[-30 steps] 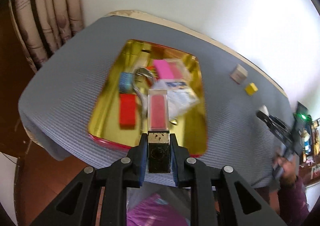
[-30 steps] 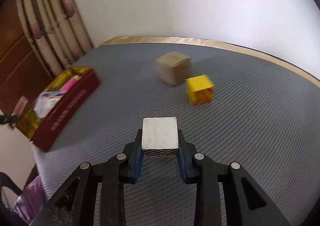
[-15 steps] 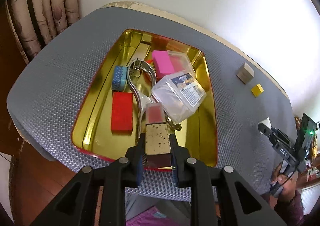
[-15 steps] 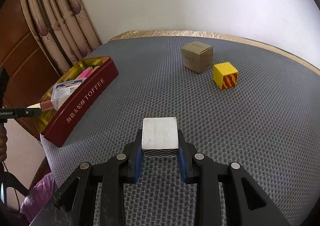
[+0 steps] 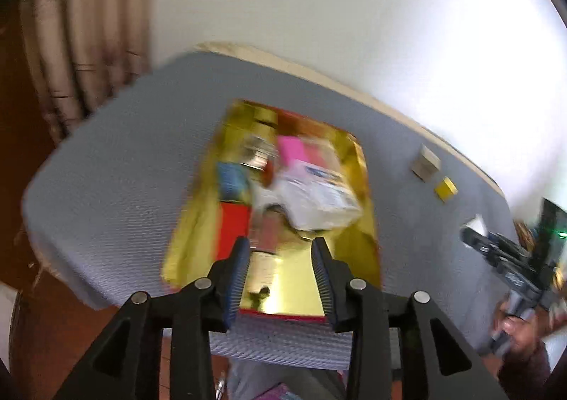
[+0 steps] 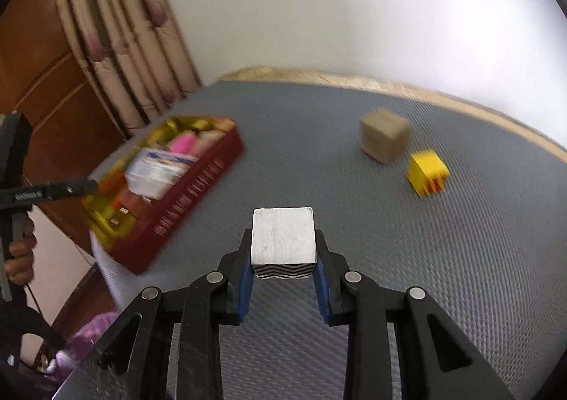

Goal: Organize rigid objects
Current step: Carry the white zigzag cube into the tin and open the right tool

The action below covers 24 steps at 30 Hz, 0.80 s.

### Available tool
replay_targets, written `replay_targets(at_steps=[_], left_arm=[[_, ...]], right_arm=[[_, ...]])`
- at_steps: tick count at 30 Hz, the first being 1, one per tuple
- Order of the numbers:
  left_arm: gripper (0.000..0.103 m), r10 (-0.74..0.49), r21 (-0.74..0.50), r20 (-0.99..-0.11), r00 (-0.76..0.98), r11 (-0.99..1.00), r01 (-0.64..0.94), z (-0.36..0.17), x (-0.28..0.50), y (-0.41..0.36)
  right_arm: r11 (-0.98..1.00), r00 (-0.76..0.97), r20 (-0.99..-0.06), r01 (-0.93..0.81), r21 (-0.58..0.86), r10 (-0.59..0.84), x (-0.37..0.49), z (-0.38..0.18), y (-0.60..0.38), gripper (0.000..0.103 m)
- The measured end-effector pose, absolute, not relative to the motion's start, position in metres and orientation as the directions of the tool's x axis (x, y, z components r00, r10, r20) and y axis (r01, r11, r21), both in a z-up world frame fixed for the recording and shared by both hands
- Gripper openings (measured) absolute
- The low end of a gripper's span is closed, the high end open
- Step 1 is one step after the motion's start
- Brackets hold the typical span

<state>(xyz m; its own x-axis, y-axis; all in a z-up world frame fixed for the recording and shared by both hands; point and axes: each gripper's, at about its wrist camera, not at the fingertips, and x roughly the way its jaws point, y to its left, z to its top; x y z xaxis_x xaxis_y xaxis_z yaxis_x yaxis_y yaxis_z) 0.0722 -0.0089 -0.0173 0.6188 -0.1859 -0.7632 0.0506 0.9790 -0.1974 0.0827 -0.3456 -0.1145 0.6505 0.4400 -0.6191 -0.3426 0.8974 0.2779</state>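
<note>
Spread fingers (image 5: 241, 272) above gold tin (image 5: 358, 251)

Both wrist views toward tin (image 5: 358, 187)

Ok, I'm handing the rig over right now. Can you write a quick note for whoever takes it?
Left gripper: jaws open over the near end of the tin, holding nothing. A small pink and gold bar lies in the tin just below it; the view is blurred.
Right gripper: jaws shut on the white cube, held above the mat.
Already in the tin: red block, blue block, pink block, clear plastic box.
Left to do: put the white cube in the tin, then the brown box and yellow cube, both on the mat.
</note>
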Motion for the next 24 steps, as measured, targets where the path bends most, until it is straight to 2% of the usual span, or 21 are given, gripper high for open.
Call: replay_targets(at_steps=[4, 9, 14, 19, 24], left_arm=[[0.044, 0.017, -0.099, -0.753, 0.658, 0.985, -0.138, -0.013, 0.053, 0.018], [0.044, 0.077, -0.107, -0.771, 0.633, 0.963, -0.248, -0.027, 0.047, 0.051], [0.044, 0.079, -0.134, -0.787, 0.612, 0.946, -0.296, -0.036, 0.047, 0.072], [0.045, 0.045, -0.174, -0.8, 0.598, 0.937, -0.303, -0.039, 0.048, 0.078], [0.046, 0.06, -0.155, -0.801, 0.596, 0.94, -0.304, -0.041, 0.05, 0.078]], right_arm=[[0.846, 0.621, -0.582, -0.456, 0.277, 0.525, 0.085, -0.075, -0.302, 0.028], [0.768, 0.53, -0.581, -0.565, 0.301, 0.618, 0.098, -0.051, -0.233, 0.028], [0.716, 0.424, -0.635, -0.625, 0.31, 0.645, 0.116, -0.051, -0.148, 0.028], [0.733, 0.357, -0.714, -0.603, 0.315, 0.602, 0.136, -0.066, -0.097, 0.028], [0.773, 0.352, -0.776, -0.58, 0.258, 0.523, 0.149, -0.077, -0.067, 0.028]])
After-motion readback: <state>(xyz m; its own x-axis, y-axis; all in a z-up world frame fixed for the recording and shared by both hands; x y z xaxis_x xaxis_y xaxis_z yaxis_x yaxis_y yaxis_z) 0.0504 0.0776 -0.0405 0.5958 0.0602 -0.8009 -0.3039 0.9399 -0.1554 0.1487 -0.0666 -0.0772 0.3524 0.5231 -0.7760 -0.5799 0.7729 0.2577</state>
